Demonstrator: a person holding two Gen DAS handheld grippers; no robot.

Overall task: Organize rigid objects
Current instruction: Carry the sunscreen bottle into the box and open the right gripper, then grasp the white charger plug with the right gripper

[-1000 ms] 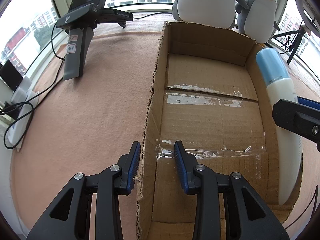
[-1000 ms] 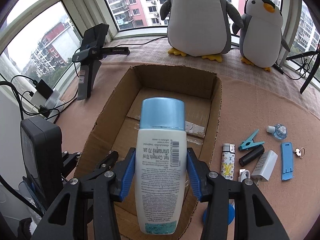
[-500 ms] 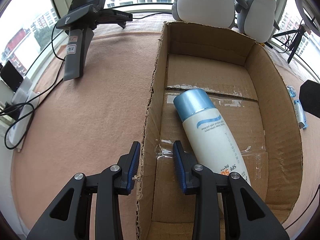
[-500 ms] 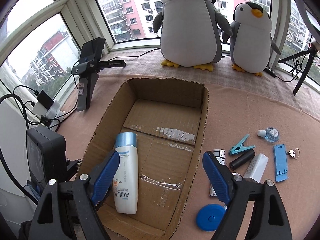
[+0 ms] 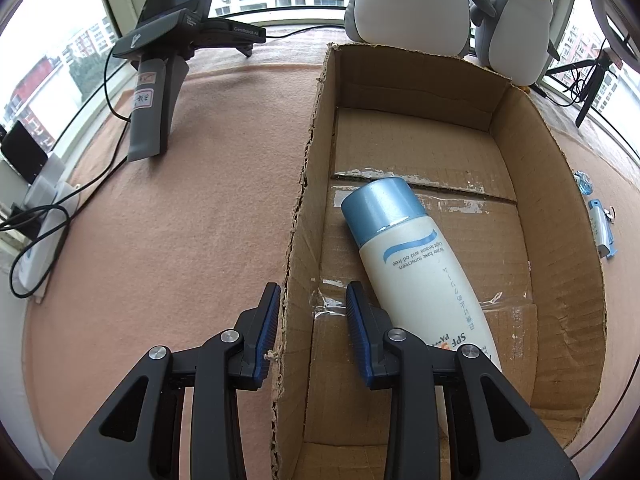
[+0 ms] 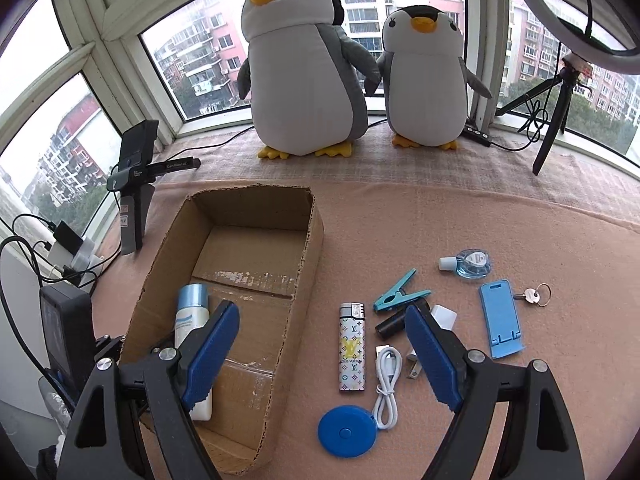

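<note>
An open cardboard box (image 5: 560,216) (image 6: 308,256) lies on the pink cloth. A white sunscreen bottle with a blue cap (image 5: 420,264) (image 6: 188,320) lies flat inside it. My left gripper (image 5: 312,320) straddles the box's left wall (image 5: 296,264), jaws slightly apart, one finger on each side. My right gripper (image 6: 320,344) is wide open and empty, raised above the box's right wall and the loose items: a patterned lighter (image 6: 352,348), teal clip (image 6: 396,292), black cylinder (image 6: 390,326), white cable (image 6: 388,384), blue tape measure (image 6: 346,432), blue phone stand (image 6: 500,324), key (image 6: 534,296), small blue bottle (image 6: 470,262).
Two plush penguins (image 6: 304,64) (image 6: 424,80) stand at the back by the window. A black handheld device on a stand (image 5: 168,64) (image 6: 136,184) stands left of the box. Cables and chargers (image 5: 36,232) lie at the left edge. A tripod (image 6: 556,120) stands back right.
My right gripper opened and released the bottle into the box, then lifted and moved back to the right. The bottle now lies still. My left gripper stayed on the box wall.
</note>
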